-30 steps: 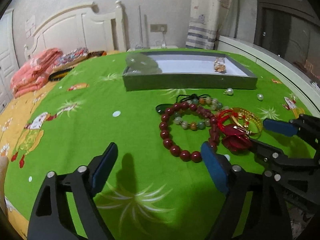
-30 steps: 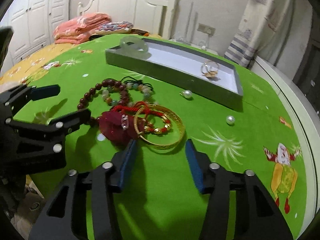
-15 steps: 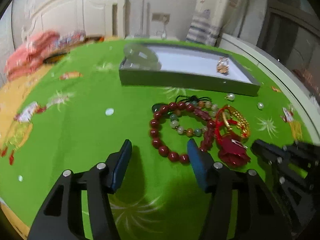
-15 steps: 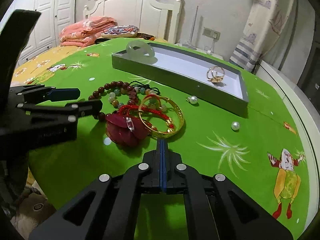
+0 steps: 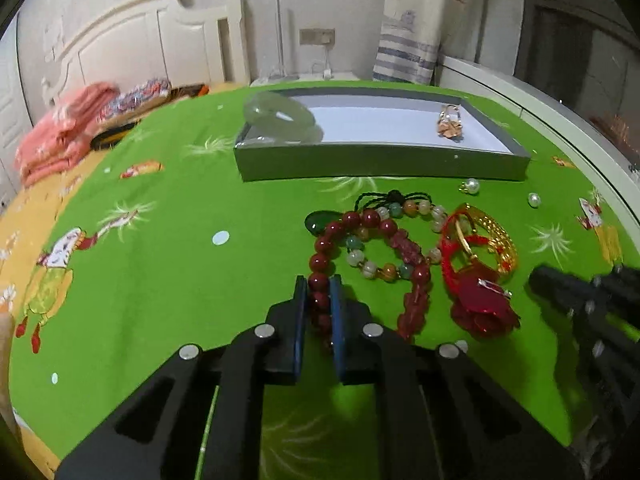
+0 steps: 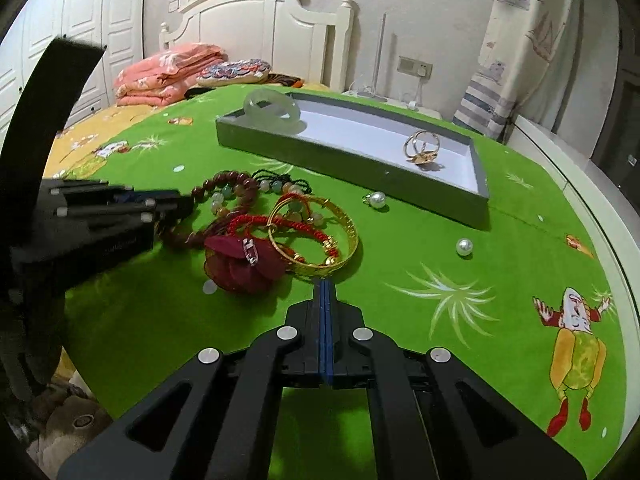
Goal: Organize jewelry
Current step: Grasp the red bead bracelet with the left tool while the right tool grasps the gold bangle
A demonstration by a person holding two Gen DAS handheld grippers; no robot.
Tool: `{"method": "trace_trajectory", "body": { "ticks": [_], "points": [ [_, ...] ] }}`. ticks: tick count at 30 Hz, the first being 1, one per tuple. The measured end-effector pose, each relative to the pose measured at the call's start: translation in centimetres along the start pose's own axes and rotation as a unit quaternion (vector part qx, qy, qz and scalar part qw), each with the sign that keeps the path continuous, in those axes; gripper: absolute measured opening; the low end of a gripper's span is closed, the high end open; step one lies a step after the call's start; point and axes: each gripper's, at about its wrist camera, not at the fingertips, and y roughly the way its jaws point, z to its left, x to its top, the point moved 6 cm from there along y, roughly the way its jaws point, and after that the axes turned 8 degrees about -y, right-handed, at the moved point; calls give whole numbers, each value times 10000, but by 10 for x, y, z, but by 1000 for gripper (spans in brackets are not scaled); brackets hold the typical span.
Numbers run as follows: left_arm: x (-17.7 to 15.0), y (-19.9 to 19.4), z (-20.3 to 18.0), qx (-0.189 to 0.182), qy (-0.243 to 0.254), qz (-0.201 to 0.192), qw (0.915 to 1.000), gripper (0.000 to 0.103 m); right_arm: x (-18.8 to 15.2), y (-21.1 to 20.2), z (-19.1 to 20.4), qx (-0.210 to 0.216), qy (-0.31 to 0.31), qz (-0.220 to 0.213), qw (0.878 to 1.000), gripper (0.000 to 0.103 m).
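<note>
Left tongs (image 5: 319, 300) clenched on red beads (image 5: 320, 258); right tongs (image 6: 326, 286) clenched empty. Tangled neighbours (bangle (image 6: 316, 236), flower (image 6: 240, 268)) judged liable to be dragged.

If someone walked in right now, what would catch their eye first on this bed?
First, the tangle of jewelry in the middle of the green bedspread: a dark red bead bracelet pinched in the left hand-held gripper, beside a gold bangle and a red flower. Behind it lies a gray tray with a pale jade bangle leaning on its corner and rings inside.
</note>
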Motion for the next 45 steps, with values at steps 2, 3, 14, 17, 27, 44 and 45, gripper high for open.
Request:
{"method": "trace_trajectory", "body": {
  "ticks": [2, 3, 14, 17, 27, 44, 45],
  "points": [
    [2, -8, 2, -38, -44, -233, 9997, 11, 0, -4, -4, -21, 75, -97, 9999, 2],
    [4, -13, 4, -68, -70, -404, 9991, 11, 1, -6, -5, -32, 107, -140, 9998, 2],
    [15, -33, 25, -186, -446, -780, 9958, 11, 7, 3, 4, 529, -59, 75, 9986, 31],
    [18, -42, 27, -187, -459, -949, 9943, 11, 14, 2, 1, 658, 84, 27, 9978, 31],
    [22, -56, 27, -189, -419, -1196, 9918, 11, 44, 22, 19, 722, -101, 286, 9969, 20],
    [19, -56, 31, -315, -427, -1277, 9904, 11, 40, 42, 20, 848, -276, 911, 9918, 9],
    [19, -57, 31, -322, -420, -1301, 9901, 11, 40, 44, 20, 812, -286, 881, 9924, 9]
  ]
}}
